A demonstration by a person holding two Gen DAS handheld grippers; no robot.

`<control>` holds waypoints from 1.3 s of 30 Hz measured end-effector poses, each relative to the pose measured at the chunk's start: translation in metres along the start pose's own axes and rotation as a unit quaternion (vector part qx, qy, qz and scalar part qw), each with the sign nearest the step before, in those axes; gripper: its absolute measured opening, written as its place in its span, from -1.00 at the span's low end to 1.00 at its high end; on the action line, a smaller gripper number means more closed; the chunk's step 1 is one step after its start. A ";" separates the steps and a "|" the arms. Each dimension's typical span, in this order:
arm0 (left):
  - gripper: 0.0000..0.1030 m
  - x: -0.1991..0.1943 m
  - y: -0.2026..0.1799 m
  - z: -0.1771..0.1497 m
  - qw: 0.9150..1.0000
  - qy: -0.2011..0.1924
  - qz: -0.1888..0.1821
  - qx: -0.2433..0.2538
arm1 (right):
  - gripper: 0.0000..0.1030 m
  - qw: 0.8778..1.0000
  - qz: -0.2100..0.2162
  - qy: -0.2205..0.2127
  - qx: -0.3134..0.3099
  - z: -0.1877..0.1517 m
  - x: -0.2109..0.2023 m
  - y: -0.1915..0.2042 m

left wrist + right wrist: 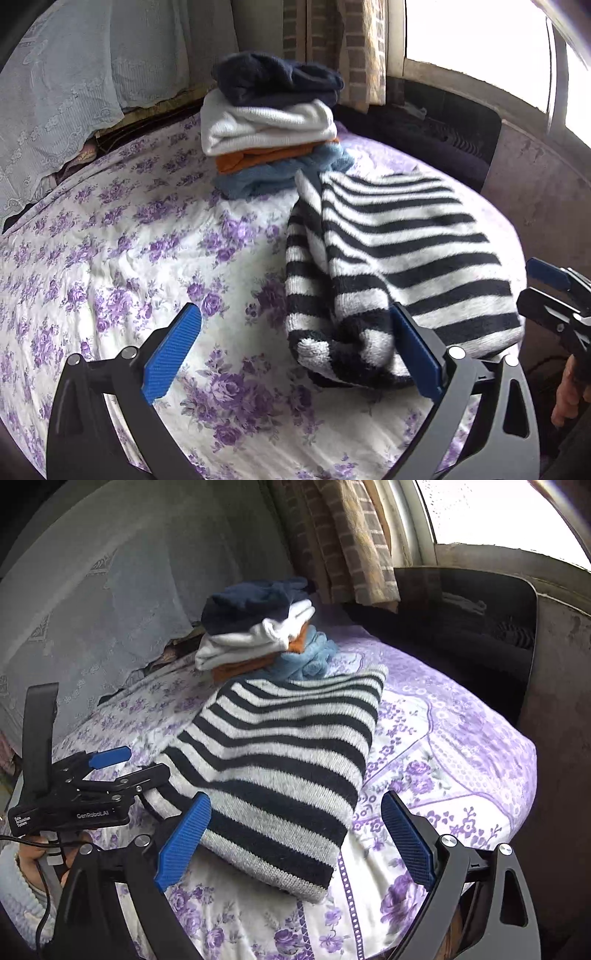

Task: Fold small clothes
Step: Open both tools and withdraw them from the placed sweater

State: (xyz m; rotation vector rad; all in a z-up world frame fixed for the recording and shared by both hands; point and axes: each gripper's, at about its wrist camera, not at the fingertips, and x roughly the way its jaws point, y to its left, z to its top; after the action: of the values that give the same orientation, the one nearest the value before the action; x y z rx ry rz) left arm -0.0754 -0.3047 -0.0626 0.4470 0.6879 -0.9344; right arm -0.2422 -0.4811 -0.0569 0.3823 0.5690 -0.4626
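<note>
A black-and-white striped sweater [399, 258] [280, 753] lies folded on the purple floral bedsheet [122, 266] [454, 738]. My left gripper [295, 354] is open, and the sweater's bunched near end lies between its jaws against the right pad [417, 354]. My right gripper [295, 840] is open too, its jaws wide on either side of the sweater's near corner, and neither pad presses on it. In the other hand's view the left gripper [129, 766] sits at the sweater's left edge and the right gripper [550, 288] at its right edge.
A stack of folded clothes [273, 122] [258, 631], navy, white, orange and blue, stands right behind the sweater. A lace-covered shape [59, 92] rises at the left. A curtain [365, 48], a window [476, 33] and a dark panel [447, 136] lie behind and right. A hand [29, 856] holds the left gripper.
</note>
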 end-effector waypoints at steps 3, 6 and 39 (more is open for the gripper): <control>0.92 0.017 0.001 -0.012 1.000 0.025 0.003 0.000 | 0.83 0.998 -0.021 0.064 0.008 -0.019 0.033 -0.008; 0.91 0.005 0.001 -0.012 1.000 0.016 -0.002 0.001 | 0.86 0.998 -0.010 0.046 0.037 -0.023 0.024 -0.014; 0.91 -0.147 -0.049 -0.047 0.997 -0.060 0.006 0.043 | 0.93 0.999 -0.026 0.026 -0.027 -0.016 -0.112 0.068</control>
State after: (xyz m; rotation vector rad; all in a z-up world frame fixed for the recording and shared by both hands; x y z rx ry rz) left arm -0.1937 -0.2165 0.0053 0.4669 0.5380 -0.9743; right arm -0.2975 -0.3824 0.0113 0.3301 0.6425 -0.4865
